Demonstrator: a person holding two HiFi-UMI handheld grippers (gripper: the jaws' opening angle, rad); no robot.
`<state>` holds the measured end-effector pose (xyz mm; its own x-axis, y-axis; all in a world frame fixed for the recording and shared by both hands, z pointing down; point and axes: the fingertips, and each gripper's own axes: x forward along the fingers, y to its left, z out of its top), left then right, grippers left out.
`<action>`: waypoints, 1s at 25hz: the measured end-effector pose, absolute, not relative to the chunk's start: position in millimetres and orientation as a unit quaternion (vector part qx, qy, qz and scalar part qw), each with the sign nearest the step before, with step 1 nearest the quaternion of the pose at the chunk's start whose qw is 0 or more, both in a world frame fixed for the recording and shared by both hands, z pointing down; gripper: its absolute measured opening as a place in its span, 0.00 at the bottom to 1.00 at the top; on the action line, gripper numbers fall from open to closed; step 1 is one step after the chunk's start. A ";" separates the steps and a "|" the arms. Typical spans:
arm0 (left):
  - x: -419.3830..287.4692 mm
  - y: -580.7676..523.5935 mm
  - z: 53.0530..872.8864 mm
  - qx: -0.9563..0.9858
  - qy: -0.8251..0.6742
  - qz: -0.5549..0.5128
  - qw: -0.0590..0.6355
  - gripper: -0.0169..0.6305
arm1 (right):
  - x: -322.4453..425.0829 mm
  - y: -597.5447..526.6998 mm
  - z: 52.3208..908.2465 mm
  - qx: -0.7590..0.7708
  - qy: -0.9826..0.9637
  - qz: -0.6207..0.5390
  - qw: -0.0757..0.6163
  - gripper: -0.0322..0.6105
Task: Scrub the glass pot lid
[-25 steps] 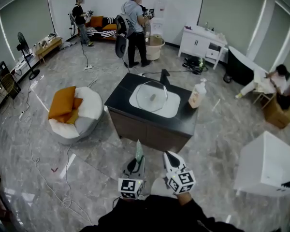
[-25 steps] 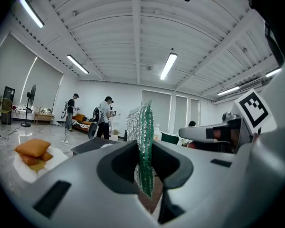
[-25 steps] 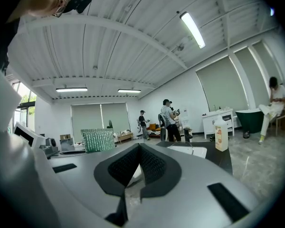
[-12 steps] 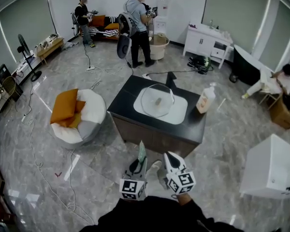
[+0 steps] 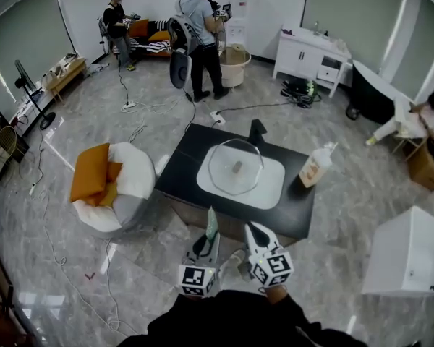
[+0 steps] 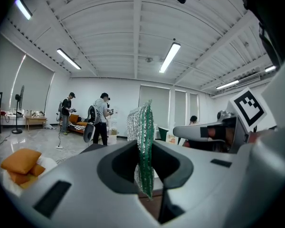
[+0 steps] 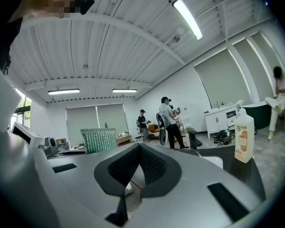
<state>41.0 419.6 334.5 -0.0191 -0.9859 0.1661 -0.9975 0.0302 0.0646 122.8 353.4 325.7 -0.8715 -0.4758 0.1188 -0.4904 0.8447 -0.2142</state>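
Glass pot lid [image 5: 235, 166] lies in the white basin [image 5: 271, 188] set into the black counter [image 5: 181, 161], well ahead of both your grippers. A soap bottle [image 5: 315, 169] stands on the counter just right of the basin. Your left gripper [image 5: 209, 236] is clamped on a green scrub sponge [image 6: 144, 141], which stands upright on edge between the jaws. Your right gripper [image 5: 254, 233] has its jaws together with nothing between them. Both grippers are side by side, close to your body and apart from the counter.
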 end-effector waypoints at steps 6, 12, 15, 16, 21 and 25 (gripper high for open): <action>7.5 345.3 330.1 0.697 -0.710 0.046 0.082 0.12 | 89.5 282.8 323.9 0.253 -0.958 0.124 0.042 0.06; -20.7 280.5 332.9 0.700 -0.706 0.060 0.088 0.12 | 56.1 224.8 328.3 0.243 -0.960 0.124 0.059 0.06; -29.9 253.9 335.8 0.702 -0.703 0.066 0.090 0.12 | 46.1 200.5 333.4 0.244 -0.959 0.130 0.063 0.06; -32.4 245.9 336.7 0.702 -0.703 0.067 0.093 0.12 | 43.3 193.0 335.0 0.245 -0.958 0.132 0.065 0.06; -40.8 222.2 353.7 0.701 -0.700 0.082 0.107 0.12 | 39.7 167.8 348.5 0.255 -0.953 0.146 0.075 0.06; -36.2 211.1 359.3 0.708 -0.689 0.090 0.127 0.12 | 44.0 159.5 357.4 0.263 -0.948 0.159 0.087 0.06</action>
<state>-36.2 211.1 359.3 0.0352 -0.9524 0.3028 -0.9982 -0.0189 0.0565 44.0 159.5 357.4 -0.8461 -0.4713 0.2490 -0.5267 0.8111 -0.2546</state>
